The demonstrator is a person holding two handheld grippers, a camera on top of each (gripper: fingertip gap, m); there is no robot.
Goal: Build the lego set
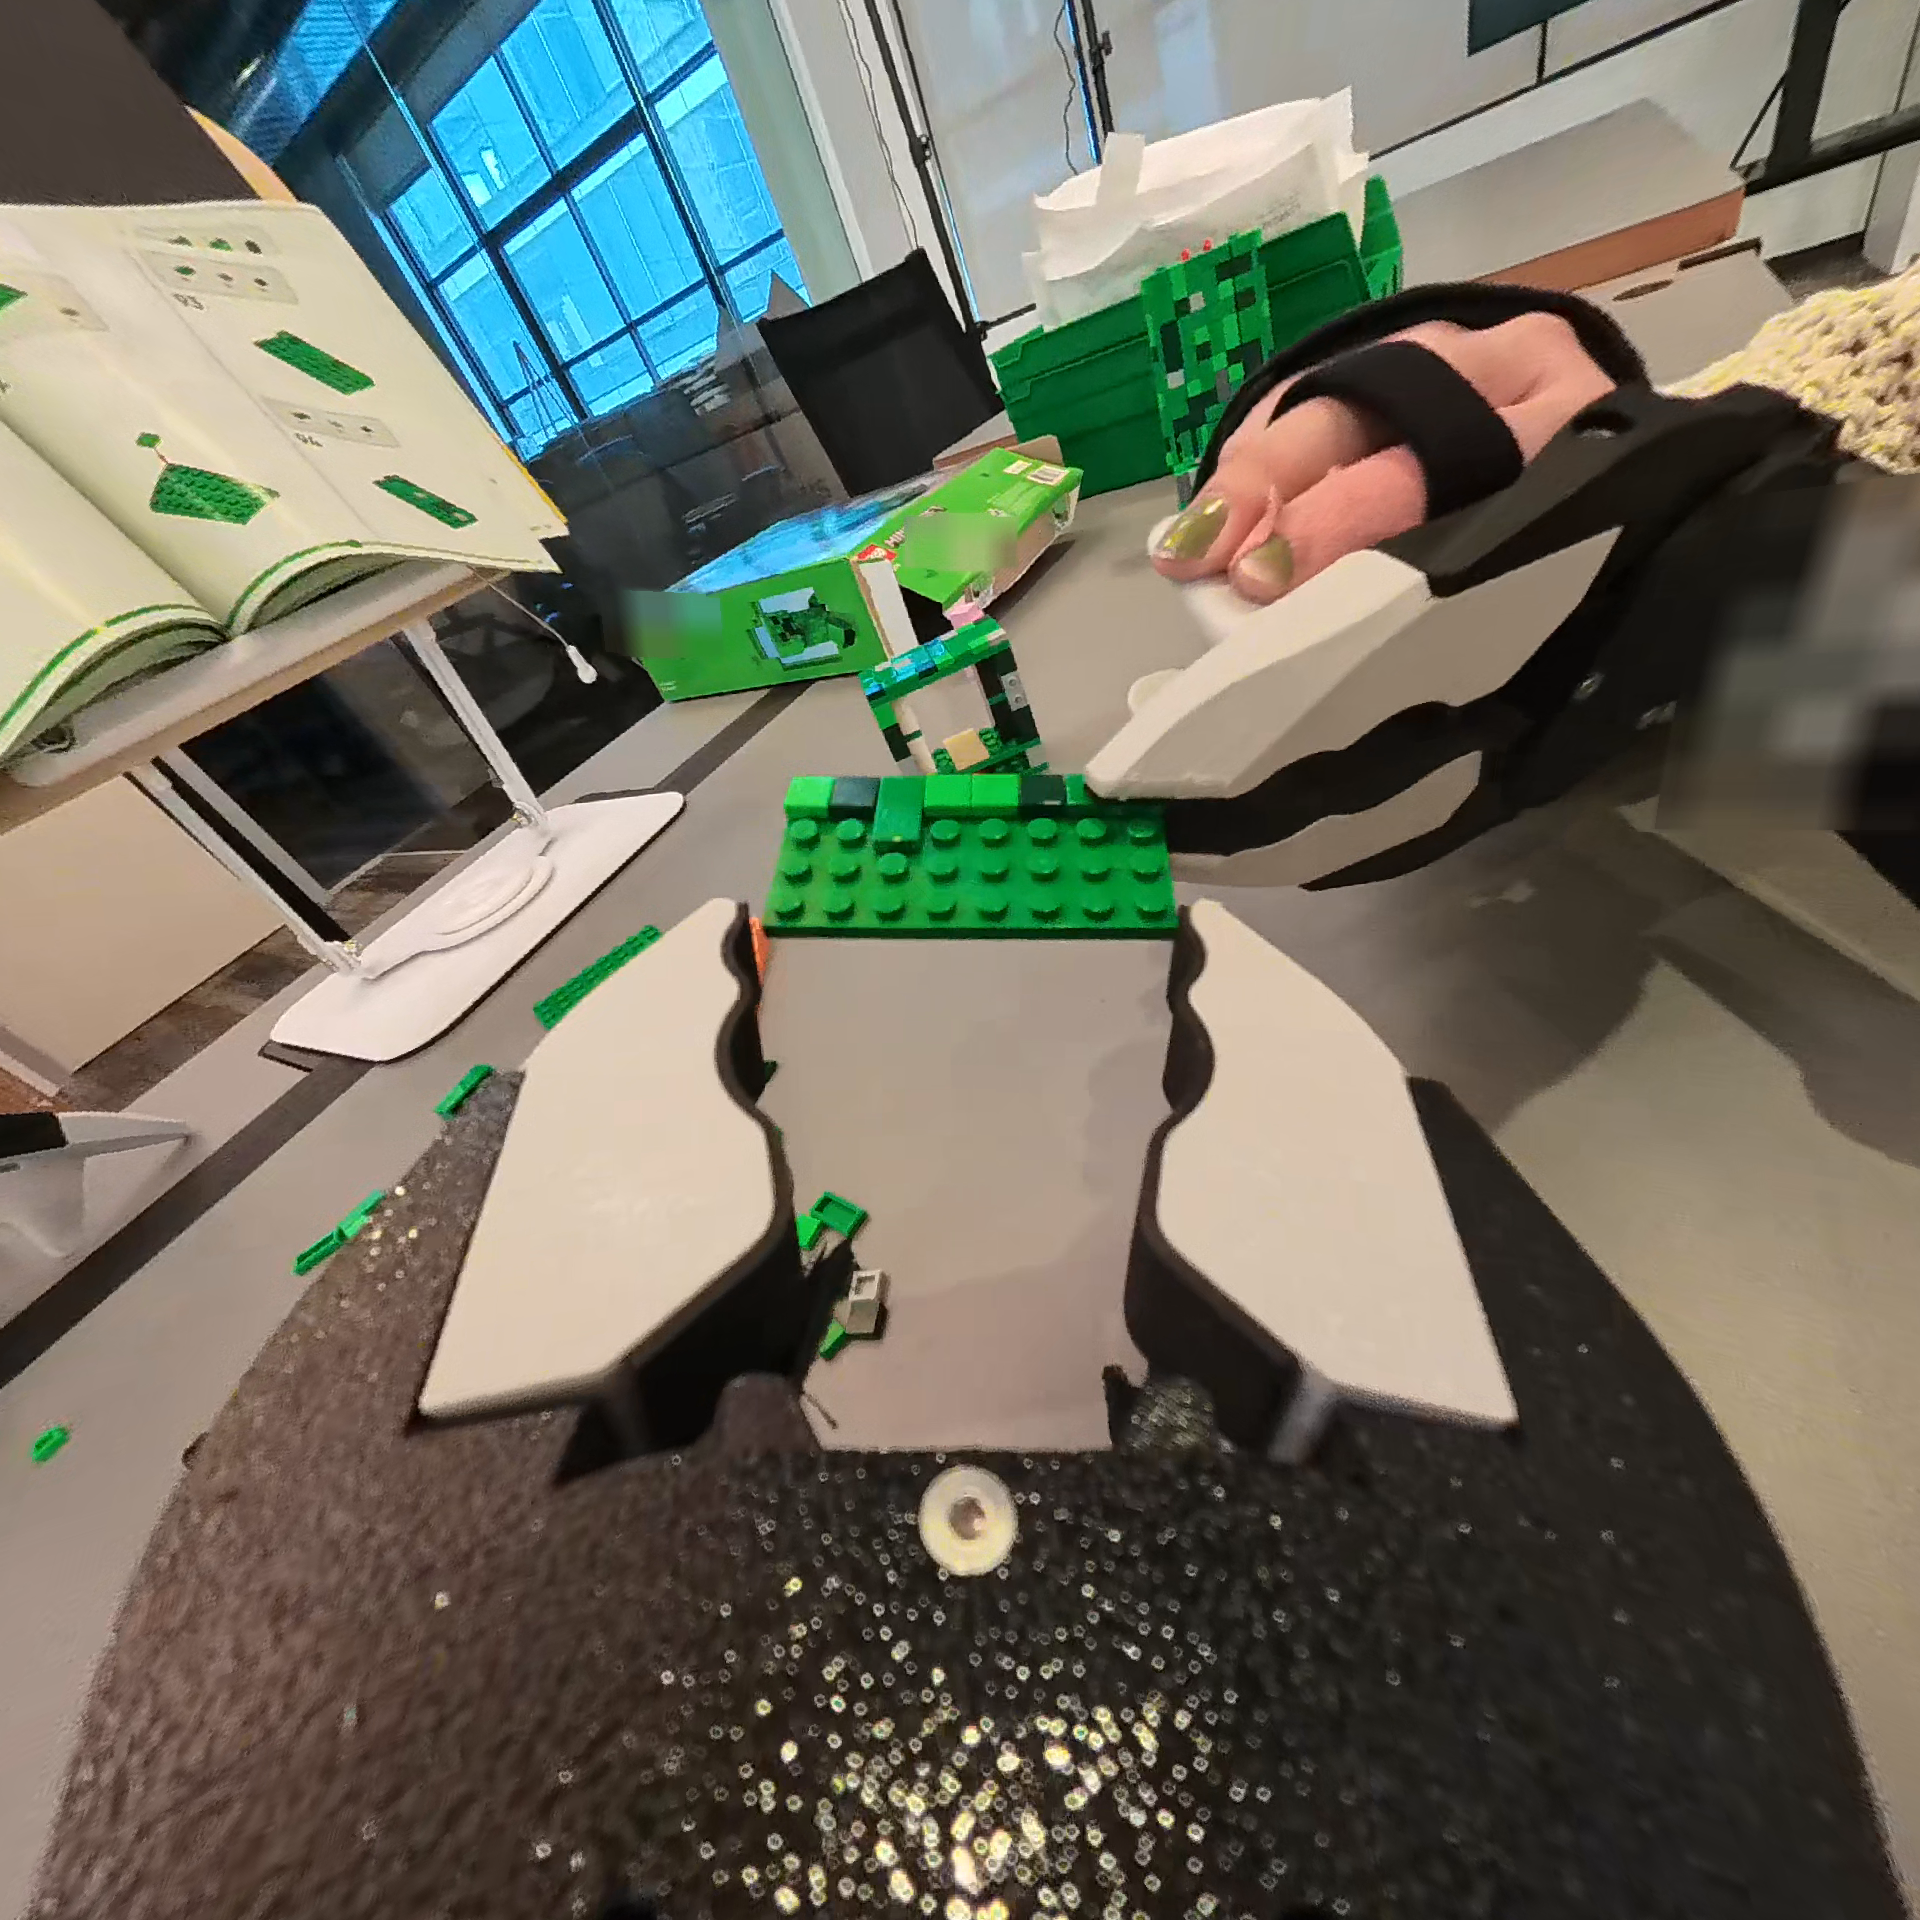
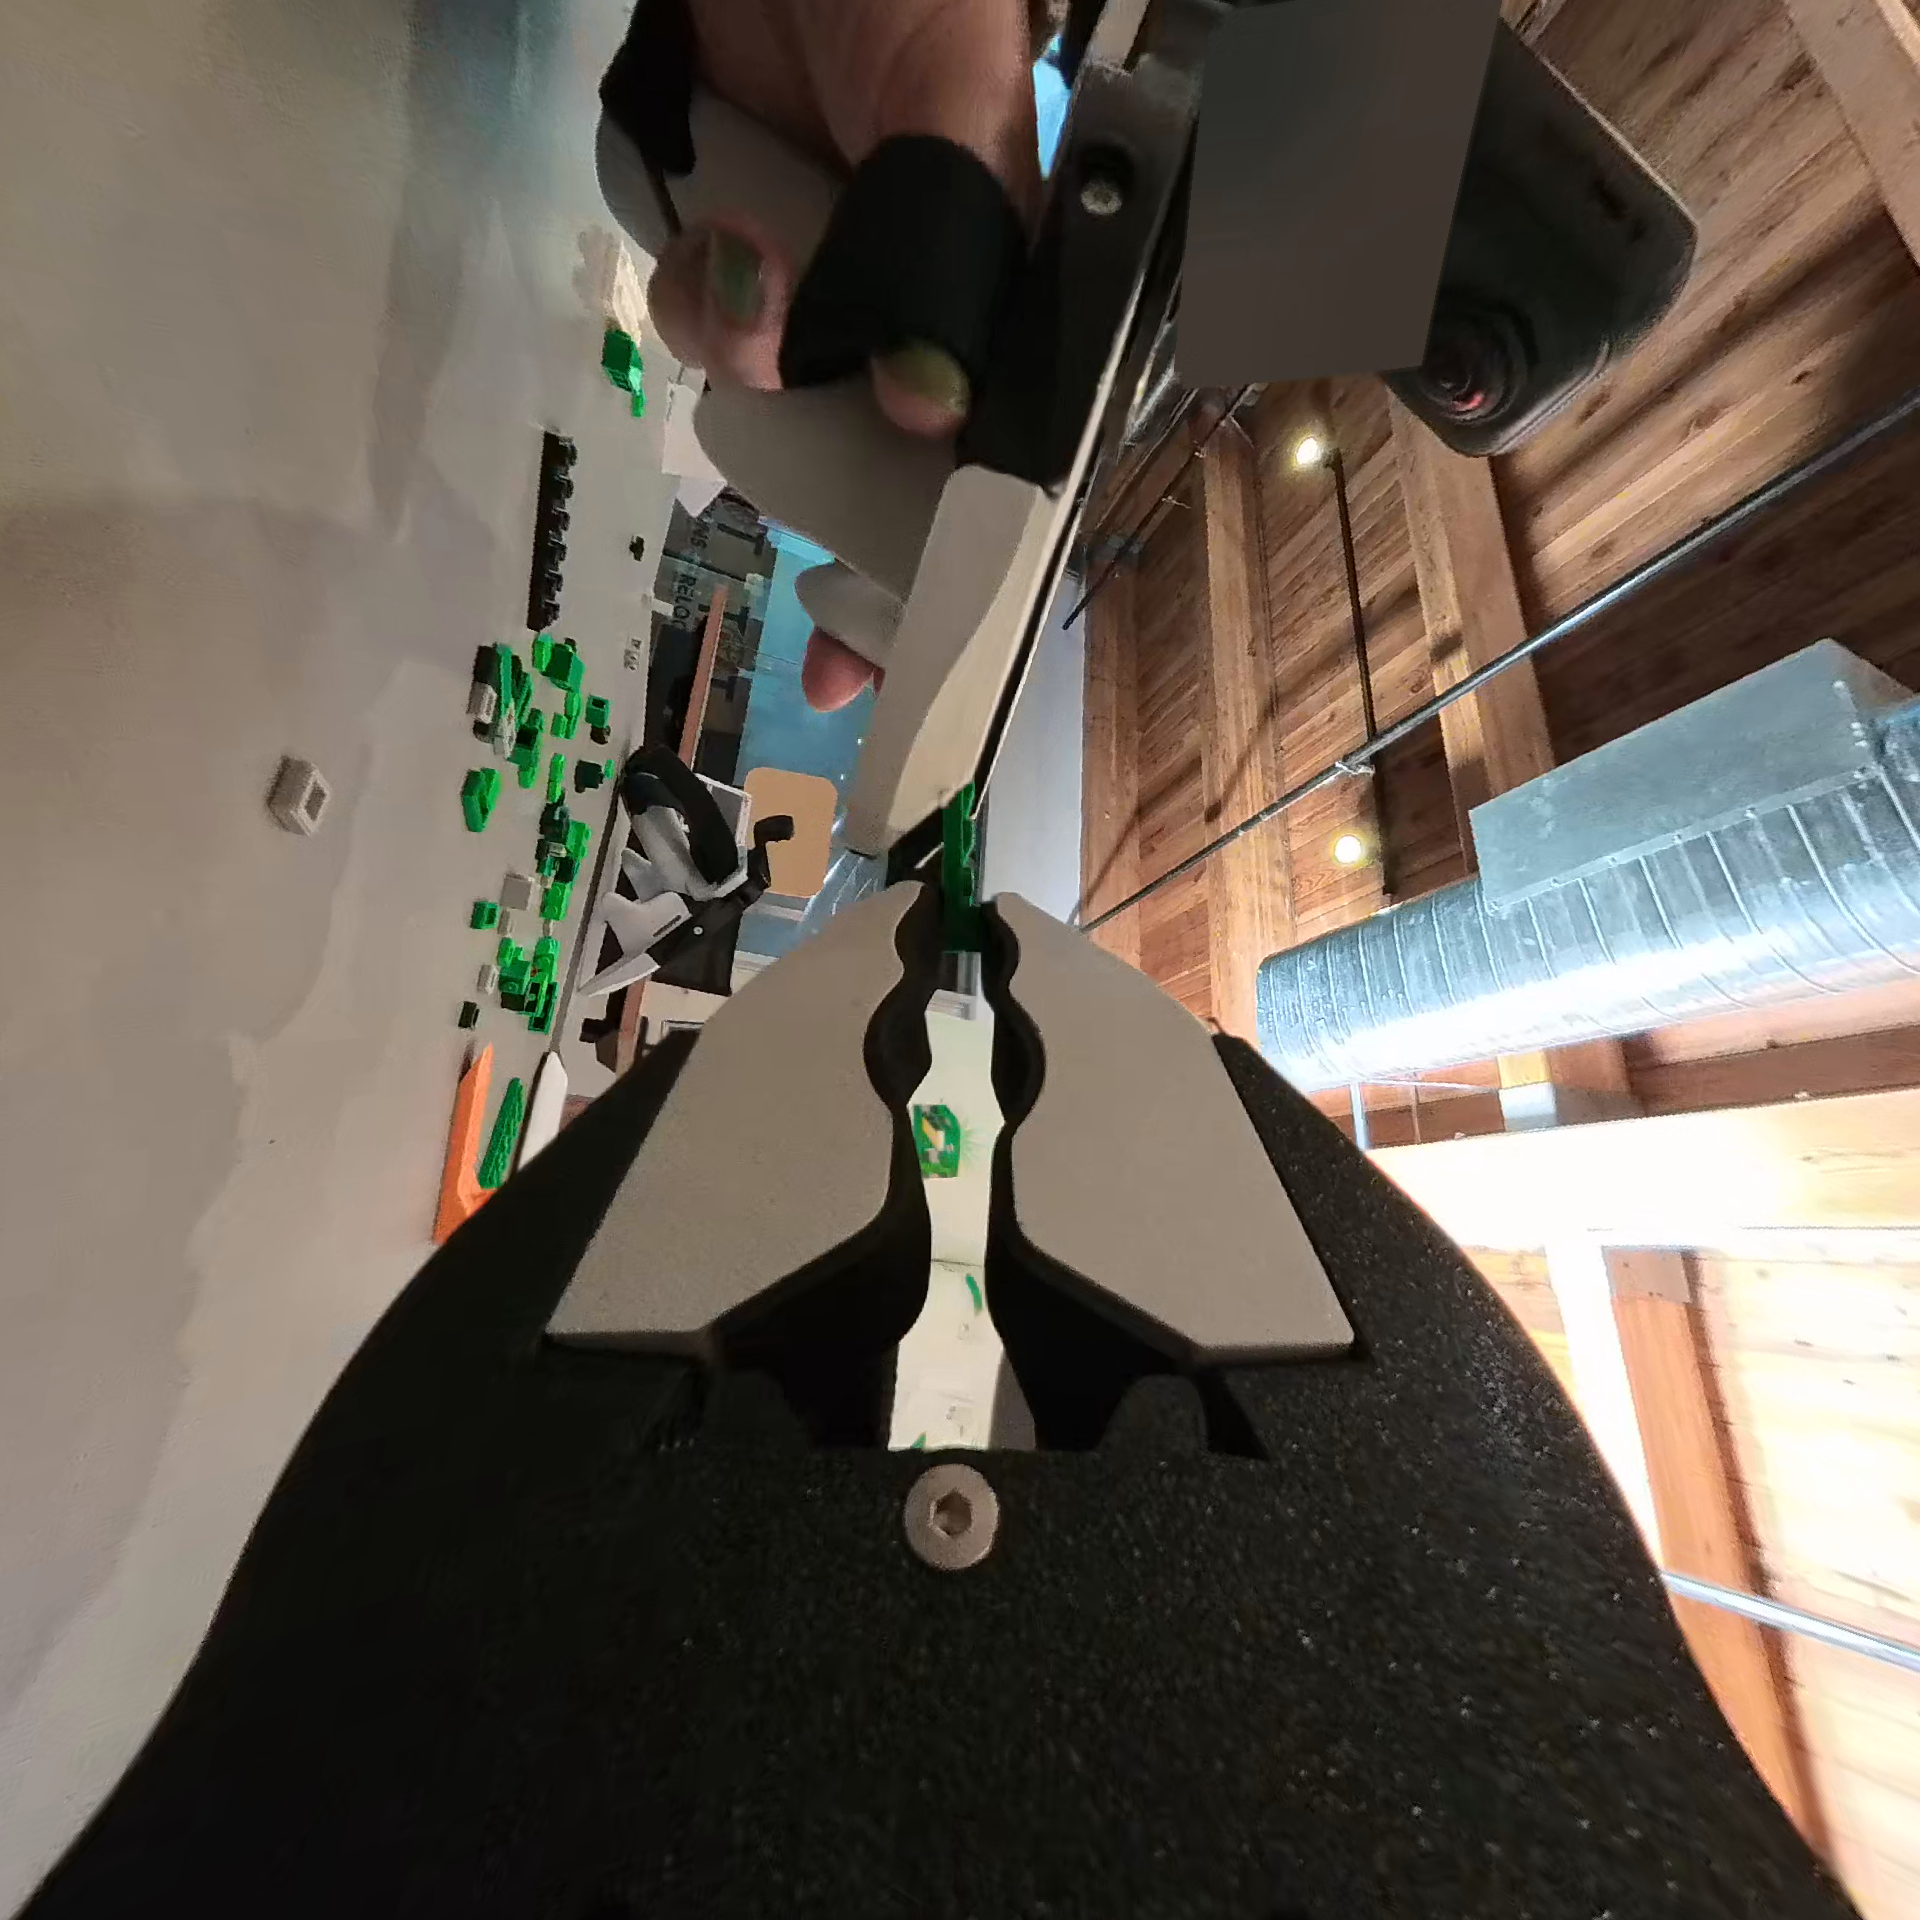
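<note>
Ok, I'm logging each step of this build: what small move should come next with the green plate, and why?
Probably squeeze the right gripper a little harder, to seat the end of the tile row. Its jaws pinch the green plate at its far right corner, where the row ends, while the left gripper holds the plate's ends.

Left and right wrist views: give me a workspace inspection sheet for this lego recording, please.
Surface: grey table, mostly bare.
Job's things: green studded lego plate; open instruction booklet on white stand; partial green build.
Clutter: loose small green bricks; green cardboard box on its side.
Grippers: left gripper shut on the plate's ends; right gripper shut on its corner.
Cables: thin white cable below the stand.
Surroundings: large windows; wooden ceiling, metal duct.
</note>
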